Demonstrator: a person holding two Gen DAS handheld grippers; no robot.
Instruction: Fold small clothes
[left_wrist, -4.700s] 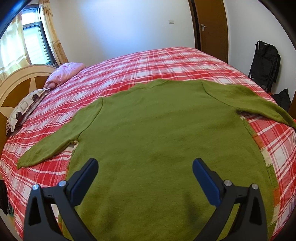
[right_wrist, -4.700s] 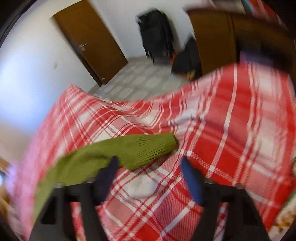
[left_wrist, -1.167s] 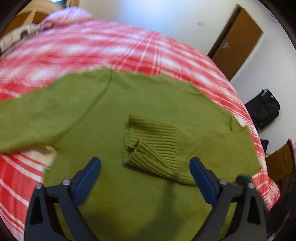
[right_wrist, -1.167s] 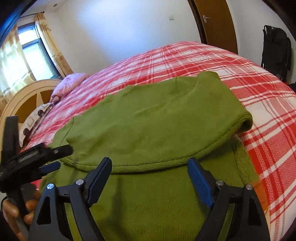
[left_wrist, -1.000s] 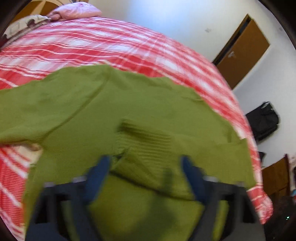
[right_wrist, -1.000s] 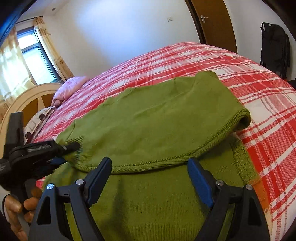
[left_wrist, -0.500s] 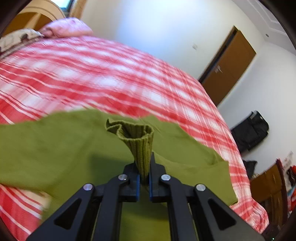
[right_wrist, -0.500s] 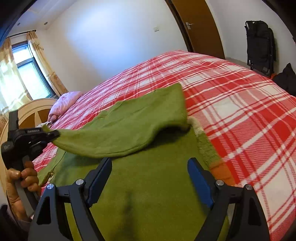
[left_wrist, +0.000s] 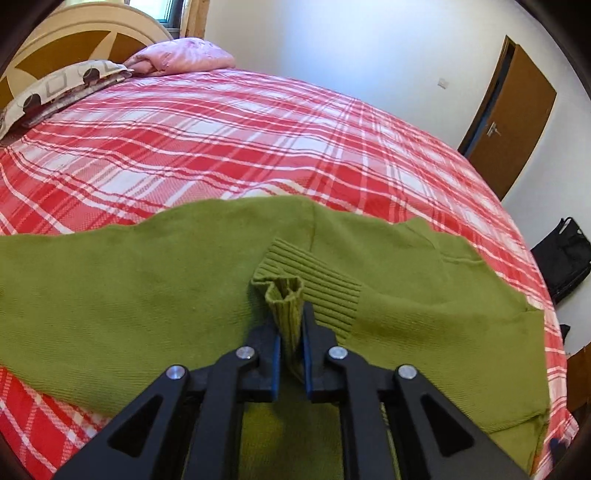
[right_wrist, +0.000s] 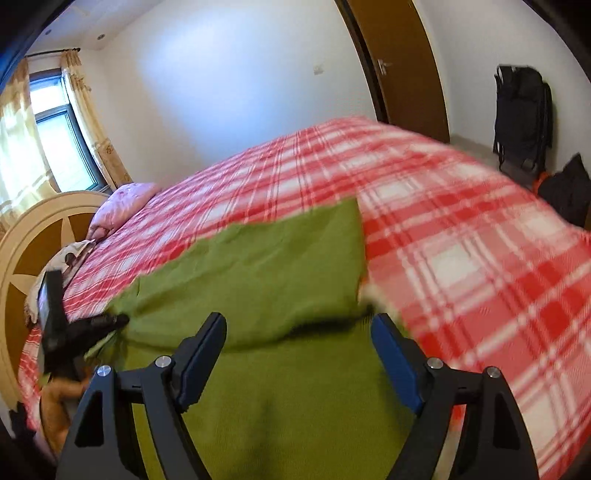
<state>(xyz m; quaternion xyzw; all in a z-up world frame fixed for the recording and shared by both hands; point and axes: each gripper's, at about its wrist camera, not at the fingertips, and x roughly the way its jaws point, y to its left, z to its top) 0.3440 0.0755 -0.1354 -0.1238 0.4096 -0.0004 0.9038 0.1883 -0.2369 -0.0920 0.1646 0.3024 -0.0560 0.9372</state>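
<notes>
Bright daylight from the window at left, soft shadows under the folded sweater, strong fisheye bending with dark corners, right wrist view motion-blurred, left sharp.

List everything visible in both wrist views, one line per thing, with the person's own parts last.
sweater: one, olive green, spread on the bed, one sleeve folded across its body
ribbed cuff: one, green, end of the folded sleeve, pinched
bedspread: one, red and white plaid, covers the bed
pillows: two, one pink, one patterned cream, at the headboard
headboard: one, cream and brown
door: one, brown, far wall
black bags: at least two, by the wall
window: one, yellow curtains
left hand-held gripper: black, blue pads, shut on the cuff
right hand-held gripper: open above the sweater
left hand: holds the left gripper's handle
</notes>
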